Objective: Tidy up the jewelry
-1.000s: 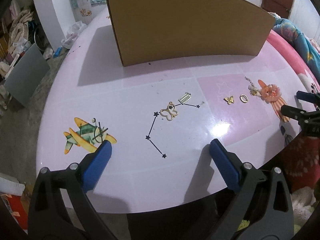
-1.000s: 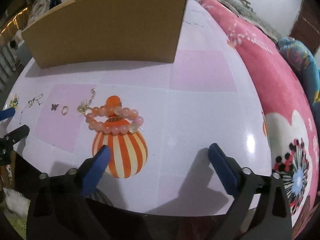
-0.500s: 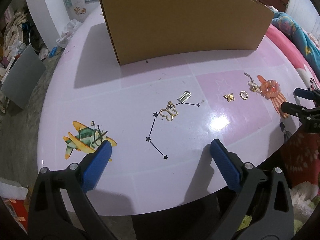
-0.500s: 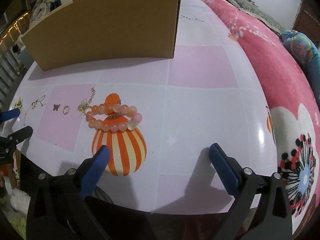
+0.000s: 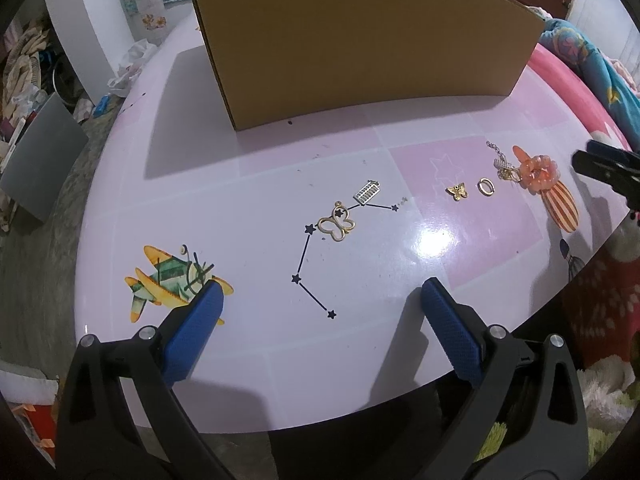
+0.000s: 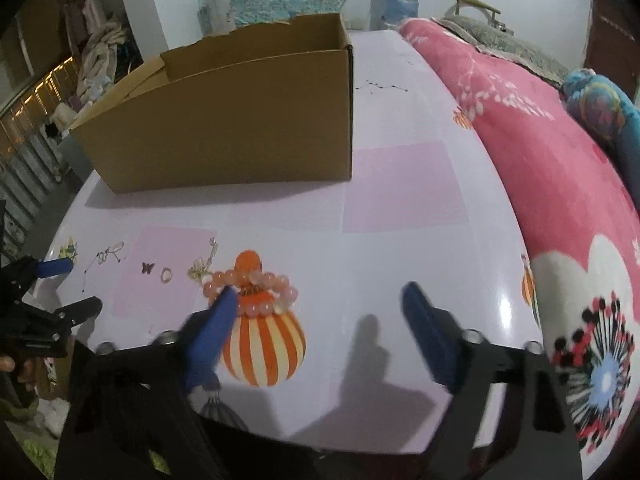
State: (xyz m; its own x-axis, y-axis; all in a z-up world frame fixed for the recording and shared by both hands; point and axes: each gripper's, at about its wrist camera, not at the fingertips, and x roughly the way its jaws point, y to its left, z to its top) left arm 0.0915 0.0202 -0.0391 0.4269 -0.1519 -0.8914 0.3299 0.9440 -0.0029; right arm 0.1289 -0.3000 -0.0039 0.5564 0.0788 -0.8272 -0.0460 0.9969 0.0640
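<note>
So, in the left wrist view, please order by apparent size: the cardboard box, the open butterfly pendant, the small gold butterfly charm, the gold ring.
1. cardboard box
2. open butterfly pendant
3. small gold butterfly charm and gold ring: look alike, unranked.

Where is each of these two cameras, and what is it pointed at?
Left wrist: sits behind the left tongs, looking down at the table, butterfly charms and box; its blue fingers show.
Right wrist: sits behind the right tongs, just closing with nothing between them, looking at the bracelet.
Shared: box, bracelet, ring, and each other's tongs.
</note>
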